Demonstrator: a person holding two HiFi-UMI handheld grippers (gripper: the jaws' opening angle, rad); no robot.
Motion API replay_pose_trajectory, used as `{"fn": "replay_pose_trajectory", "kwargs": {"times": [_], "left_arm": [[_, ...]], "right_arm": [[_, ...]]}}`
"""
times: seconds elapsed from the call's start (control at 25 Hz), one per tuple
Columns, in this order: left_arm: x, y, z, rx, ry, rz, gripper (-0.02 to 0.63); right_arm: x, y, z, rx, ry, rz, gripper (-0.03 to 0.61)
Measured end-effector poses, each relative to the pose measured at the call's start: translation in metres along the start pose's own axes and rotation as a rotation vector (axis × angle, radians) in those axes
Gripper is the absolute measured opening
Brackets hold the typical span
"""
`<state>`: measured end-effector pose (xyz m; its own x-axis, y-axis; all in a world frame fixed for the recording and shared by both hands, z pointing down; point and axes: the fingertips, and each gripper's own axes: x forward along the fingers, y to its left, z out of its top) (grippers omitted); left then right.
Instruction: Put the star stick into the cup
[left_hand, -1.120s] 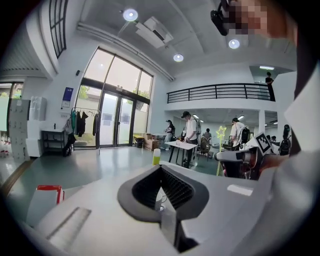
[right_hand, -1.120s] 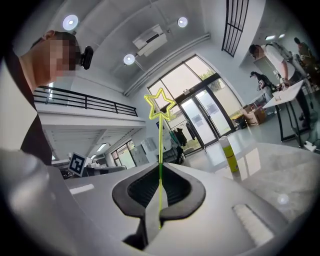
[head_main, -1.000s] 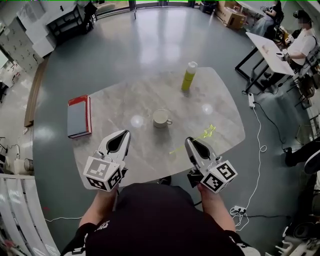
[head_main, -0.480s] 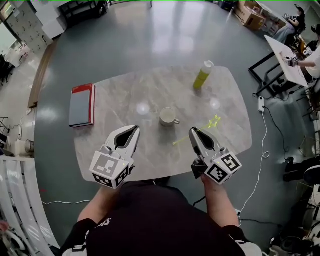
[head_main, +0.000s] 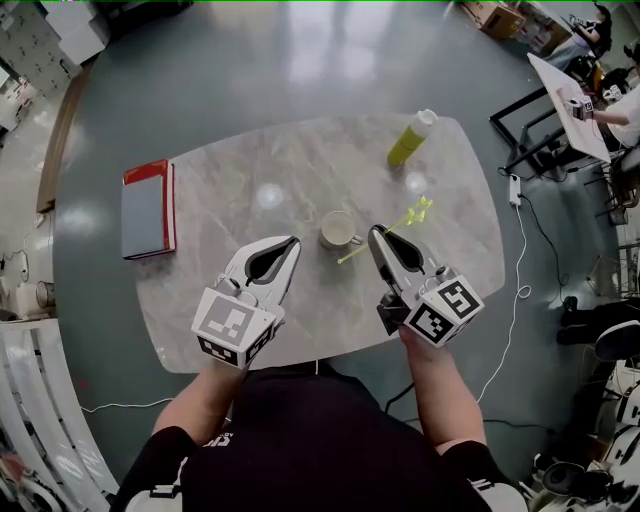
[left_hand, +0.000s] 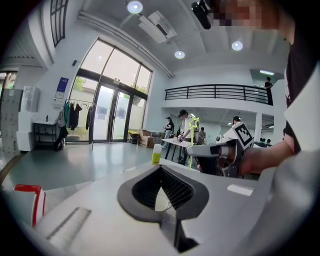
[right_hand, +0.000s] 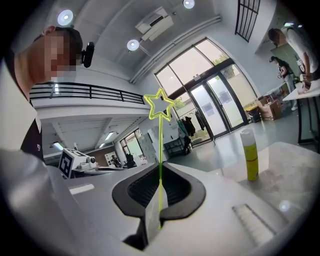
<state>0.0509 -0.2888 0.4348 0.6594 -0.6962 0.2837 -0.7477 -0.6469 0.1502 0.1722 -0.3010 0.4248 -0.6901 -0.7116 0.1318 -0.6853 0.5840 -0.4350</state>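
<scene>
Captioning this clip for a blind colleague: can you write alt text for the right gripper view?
The right gripper has its jaws shut on a thin yellow-green star stick that stands upright, star on top. At right, a yellow-green bottle with a white cap stands on a pale marble table; tall glass doors lie behind.

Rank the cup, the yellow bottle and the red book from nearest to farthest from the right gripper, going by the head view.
1. Cup: just left of the right gripper's tips, which pinch the star stick.
2. Yellow bottle: beyond it, near the table's far right edge.
3. Red book: at the table's left end.
</scene>
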Motion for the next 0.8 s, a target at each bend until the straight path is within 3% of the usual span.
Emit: {"fn": "replay_pose_trajectory", "kwargs": {"times": [0.8], "left_arm": [[0.053,0.033,-0.078,-0.031,0.051,-0.005,0.002]], "right_arm": [[0.064,-0.084,-0.069,0.082,0.053,-0.079,0.029]]}}
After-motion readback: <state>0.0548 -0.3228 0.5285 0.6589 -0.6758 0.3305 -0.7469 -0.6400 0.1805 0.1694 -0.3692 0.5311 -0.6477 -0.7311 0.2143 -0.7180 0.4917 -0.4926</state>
